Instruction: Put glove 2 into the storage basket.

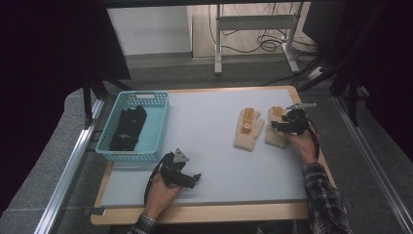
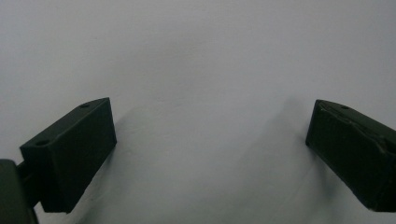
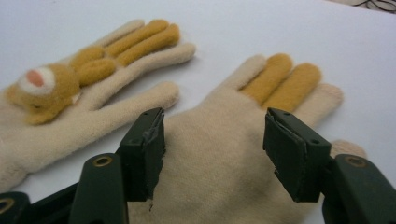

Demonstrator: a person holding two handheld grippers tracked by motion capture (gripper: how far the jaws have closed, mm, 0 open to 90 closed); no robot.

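Two cream knitted gloves lie flat, side by side but apart, on the right half of the bench (image 1: 209,146), which is covered by a pale grey mat. The right glove (image 3: 224,154) has its long axis running from the cuff at the person's side to the fingertips at the far side, so the fingers point away from the person; in the right gripper view they splay slightly up and to the right. It is cream wool with two mustard-yellow middle fingers, cream outer fingers and a cream thumb tip showing at its right edge. The left glove (image 3: 93,93) lies roughly parallel, fingers also pointing away, and bears the same yellow fingers plus a small plush bear head with a white muzzle and pink nose on its back. The right hand-held gripper (image 3: 212,149) hovers over the palm of the right glove with its jaws parted, one pad on each side of the palm area, not pinching the fabric; it is released. The left hand-held gripper (image 2: 210,140) rests near the front edge of the bench, jaws spread wide over bare mat, grasping nothing. A turquoise plastic basket (image 1: 158,126) at the left edge holds a dark folded garment (image 1: 129,127).
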